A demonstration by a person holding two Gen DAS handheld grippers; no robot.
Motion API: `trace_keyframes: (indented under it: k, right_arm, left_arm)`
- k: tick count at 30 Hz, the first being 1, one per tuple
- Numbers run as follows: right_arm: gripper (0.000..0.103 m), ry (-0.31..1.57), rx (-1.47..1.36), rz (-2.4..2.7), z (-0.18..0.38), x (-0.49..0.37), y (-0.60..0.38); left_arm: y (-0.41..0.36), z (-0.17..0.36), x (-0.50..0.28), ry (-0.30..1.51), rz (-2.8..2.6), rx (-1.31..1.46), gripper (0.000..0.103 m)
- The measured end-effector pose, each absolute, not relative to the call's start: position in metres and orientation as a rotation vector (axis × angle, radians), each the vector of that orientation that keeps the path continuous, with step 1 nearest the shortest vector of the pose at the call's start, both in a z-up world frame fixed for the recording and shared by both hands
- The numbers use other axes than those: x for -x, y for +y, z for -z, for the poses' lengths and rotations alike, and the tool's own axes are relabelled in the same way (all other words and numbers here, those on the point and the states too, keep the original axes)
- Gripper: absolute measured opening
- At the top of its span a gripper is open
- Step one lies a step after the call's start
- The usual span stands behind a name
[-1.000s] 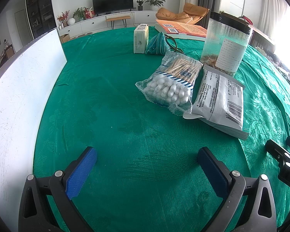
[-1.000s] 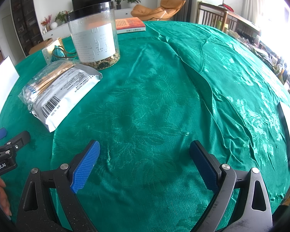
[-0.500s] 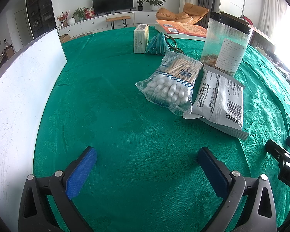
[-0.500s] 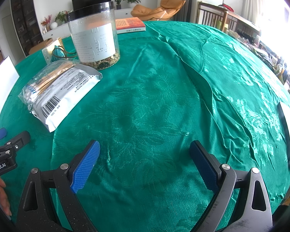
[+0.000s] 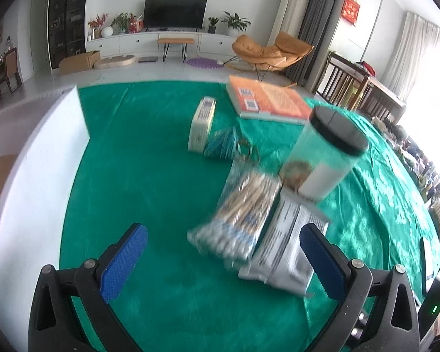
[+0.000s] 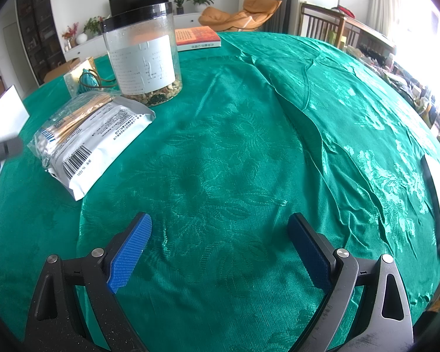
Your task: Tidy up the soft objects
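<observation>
Both hand-held grippers empty, jaws spread wide. Left hand-held gripper [image 5: 223,259] hangs above the table [image 5: 149,176]. Cotton-swab bag [image 5: 237,220] lies just ahead of it, slightly right of centre, touching the grey foil pouch [image 5: 287,246] on its right side; the pouch's near end sits just in front of the right pad. Both packs run lengthwise away from the gripper toward the clear jar [image 5: 322,158] behind them; view is motion-blurred. Right hand-held gripper [image 6: 220,252] is over bare cloth, packs well off to its far left. Left hand is clearly nearer, likely the one to grasp, closing across the bag's short width.
</observation>
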State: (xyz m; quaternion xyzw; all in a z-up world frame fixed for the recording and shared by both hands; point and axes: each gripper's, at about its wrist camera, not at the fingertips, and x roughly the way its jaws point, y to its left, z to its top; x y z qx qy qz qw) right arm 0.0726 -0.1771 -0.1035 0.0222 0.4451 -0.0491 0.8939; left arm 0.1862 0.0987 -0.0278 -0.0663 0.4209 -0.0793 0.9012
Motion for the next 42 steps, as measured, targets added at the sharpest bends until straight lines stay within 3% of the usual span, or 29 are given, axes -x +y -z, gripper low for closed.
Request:
trace_keyframes:
  k: [6,12,14,16,22,27,34,35,37,38,42]
  right_arm:
    - [0.095,0.923,-0.046,0.102,0.103,-0.073,-0.177]
    - [0.095,0.923,-0.046,0.102,0.103,-0.073,-0.177]
    - [0.095,0.923,-0.046,0.102,0.103,-0.073,-0.177]
    - [0.095,0.923,-0.046,0.102,0.103,-0.073,-0.177]
    - [0.095,0.923,-0.046,0.102,0.103,-0.072,-0.177]
    - [0.095,0.923,-0.046,0.101,0.103,-0.072,-0.177]
    - [0.095,0.923,-0.046,0.101,0.103,-0.072,-0.177]
    - [0.095,0.923,-0.046,0.101,0.103,-0.072,-0.177]
    - [0.095,0.923,-0.046,0.101,0.103,-0.072,-0.177]
    - [0.095,0.923,-0.046,0.101,0.103,-0.072,-0.177]
    - [0.095,0.923,-0.046,0.101,0.103,-0.072,-0.177]
  left_arm:
    - [0.103,0.023,-0.303,0.957,0.078,0.076,0.102]
    - [0.102,0.063,-0.371,1.036,-0.022,0.081,0.102]
    - [0.098,0.079,-0.386,1.078,0.001,0.081,0.096]
    - [0.100,0.091,-0.392,1.124,0.027,0.102,0.025]
    - [0.129,0.061,-0.339,1.038,0.000,0.171,0.024]
    - [0.131,0.034,-0.231,1.023,0.031,0.186,0.025]
    - [0.117,0.071,-0.114,1.072,0.070,0.100,0.028]
    - [0.115,0.075,-0.107,1.062,0.070,0.081,0.037]
    - [0.114,0.081,-0.103,1.056,0.061,0.053,0.085]
    - [0.115,0.081,-0.102,1.038,0.053,0.044,0.090]
    - [0.114,0.085,-0.106,0.976,0.038,0.003,0.091]
